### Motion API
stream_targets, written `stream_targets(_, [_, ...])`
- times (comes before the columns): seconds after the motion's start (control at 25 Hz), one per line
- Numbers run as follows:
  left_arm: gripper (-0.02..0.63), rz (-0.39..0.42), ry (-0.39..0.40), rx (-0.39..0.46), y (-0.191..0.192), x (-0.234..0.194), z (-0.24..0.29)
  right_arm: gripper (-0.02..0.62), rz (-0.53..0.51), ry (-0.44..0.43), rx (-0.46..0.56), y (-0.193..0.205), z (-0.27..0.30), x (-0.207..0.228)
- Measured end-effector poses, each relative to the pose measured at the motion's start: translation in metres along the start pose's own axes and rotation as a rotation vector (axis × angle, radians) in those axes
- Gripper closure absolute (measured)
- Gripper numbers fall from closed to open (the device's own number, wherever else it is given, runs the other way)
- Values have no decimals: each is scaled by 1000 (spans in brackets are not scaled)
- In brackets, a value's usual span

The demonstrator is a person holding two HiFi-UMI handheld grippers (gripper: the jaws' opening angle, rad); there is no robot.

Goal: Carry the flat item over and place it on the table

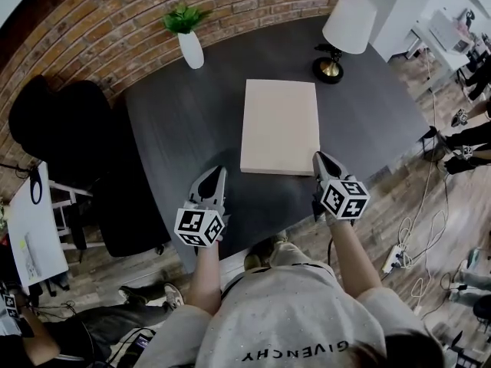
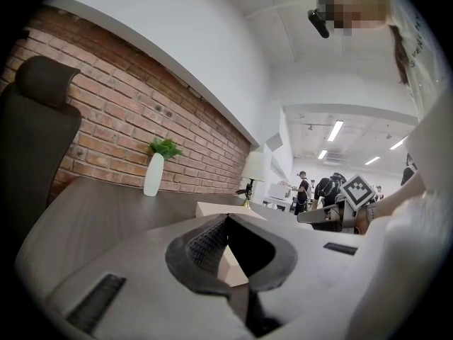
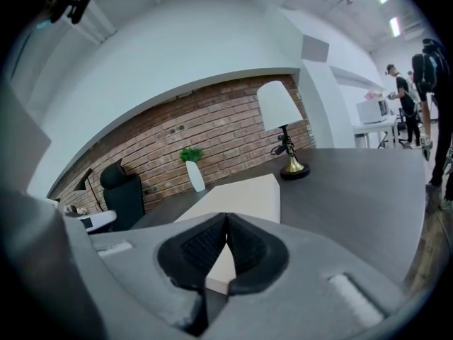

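A flat beige board lies on the dark table, its long side running away from me. The same board shows just past the left jaws, and the board fills the space ahead of the right jaws. My right gripper is shut with nothing between its pads, its tip right at the board's near right corner. My left gripper hovers over the table left of the board's near left corner, apart from it. Its jaws meet at the tips and hold nothing. The grippers' own views show the left gripper and right gripper shut.
A white vase with a green plant stands at the table's far left by the brick wall. A lamp stands at the far right. A black office chair sits left of the table. Cables lie on the floor at right.
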State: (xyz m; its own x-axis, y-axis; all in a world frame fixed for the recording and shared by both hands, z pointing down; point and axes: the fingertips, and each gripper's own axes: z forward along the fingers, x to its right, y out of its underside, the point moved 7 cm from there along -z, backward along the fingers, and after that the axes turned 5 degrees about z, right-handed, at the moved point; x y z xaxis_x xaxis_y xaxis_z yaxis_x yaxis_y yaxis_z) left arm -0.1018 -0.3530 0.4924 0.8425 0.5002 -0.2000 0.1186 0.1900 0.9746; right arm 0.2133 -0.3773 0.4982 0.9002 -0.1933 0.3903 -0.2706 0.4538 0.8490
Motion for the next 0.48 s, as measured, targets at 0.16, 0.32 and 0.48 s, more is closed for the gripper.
stream_targets(0.16, [609, 6, 17, 7, -4, 6, -2, 597, -7, -15, 29, -3, -13, -7])
stream_targets(0.32, [609, 17, 36, 18, -8, 12, -6, 597, -25, -23, 62, -6, -27, -16])
stream_targets(0.48, [609, 30, 51, 31, -14, 19, -12, 597, -65, -37, 94, -7, -42, -26])
